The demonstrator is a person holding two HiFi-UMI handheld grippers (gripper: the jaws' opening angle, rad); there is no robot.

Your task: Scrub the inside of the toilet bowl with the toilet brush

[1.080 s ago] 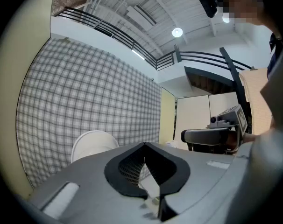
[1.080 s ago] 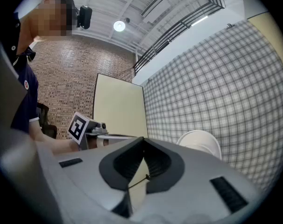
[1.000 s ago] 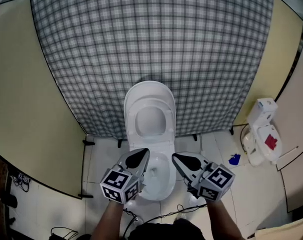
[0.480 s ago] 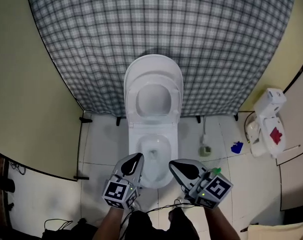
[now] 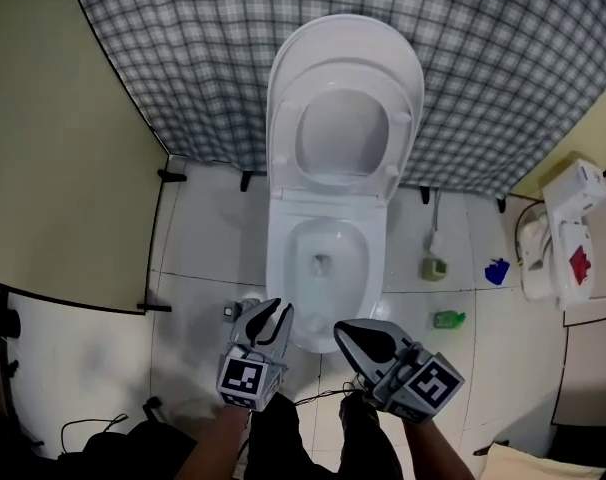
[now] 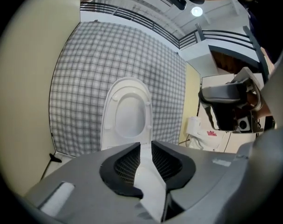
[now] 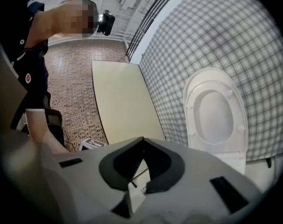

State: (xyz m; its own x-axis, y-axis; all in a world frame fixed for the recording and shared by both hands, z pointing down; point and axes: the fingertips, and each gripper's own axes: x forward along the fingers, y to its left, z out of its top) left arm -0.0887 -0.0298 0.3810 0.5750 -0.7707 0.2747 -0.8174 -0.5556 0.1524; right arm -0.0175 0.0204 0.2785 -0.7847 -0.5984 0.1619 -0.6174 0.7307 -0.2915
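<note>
The white toilet (image 5: 328, 268) stands with its lid and seat (image 5: 345, 98) raised, and the bowl is uncovered. To its right on the floor, a thin white handle rises from a greenish holder (image 5: 435, 266); it looks like the toilet brush. Both grippers hover low over the tiles just in front of the bowl. My left gripper (image 5: 270, 313) has just been opening; its jaws stand a narrow gap apart (image 6: 146, 144) with nothing between them. My right gripper (image 5: 348, 330) is shut and empty, its tips meeting (image 7: 142, 140). Neither one touches the brush.
A plaid curtain (image 5: 183, 58) hangs behind the toilet. A beige partition (image 5: 63, 168) closes the left side. At the right stand a white bin with a red mark (image 5: 568, 238), a small blue thing (image 5: 497, 271) and a green bottle (image 5: 448, 319). Cables (image 5: 313, 398) lie by the feet.
Both grippers have sunk from over the bowl's front to the floor before it. The head view has dropped closer to the toilet. The left jaws have parted a little.
</note>
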